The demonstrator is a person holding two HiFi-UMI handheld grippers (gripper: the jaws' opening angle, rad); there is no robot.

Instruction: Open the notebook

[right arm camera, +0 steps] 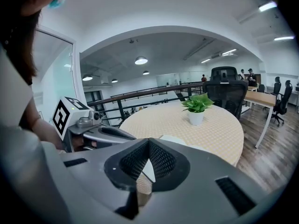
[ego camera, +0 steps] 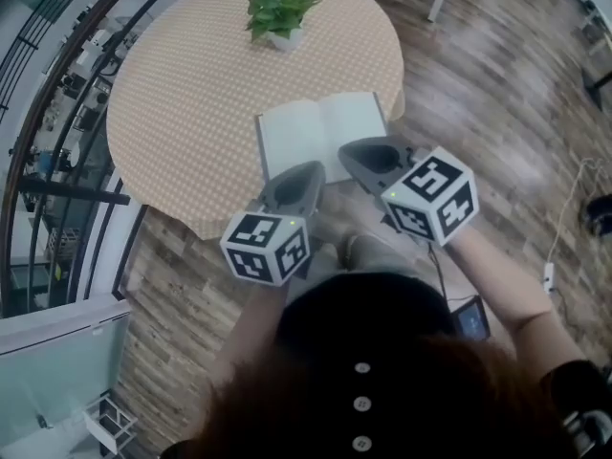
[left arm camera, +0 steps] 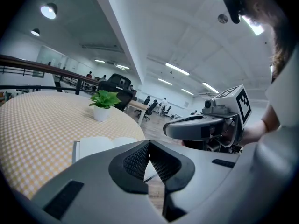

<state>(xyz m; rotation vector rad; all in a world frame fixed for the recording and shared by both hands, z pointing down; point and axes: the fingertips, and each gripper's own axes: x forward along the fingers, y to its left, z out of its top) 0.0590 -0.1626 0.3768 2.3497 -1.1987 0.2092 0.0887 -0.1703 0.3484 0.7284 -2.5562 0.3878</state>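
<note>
The white notebook lies open, pages up, at the near edge of the round table with a checked cloth. Both grippers hover just short of its near edge, apart from it. My left gripper is at its lower left, jaws shut and nothing between them. My right gripper is at its lower right, also shut and empty. The left gripper view shows the notebook just past the shut jaws. In the right gripper view the notebook shows beyond the shut jaws.
A small potted plant in a white pot stands at the table's far side. A dark railing runs along the left of the table. Wooden floor lies to the right. The person's legs are below the grippers.
</note>
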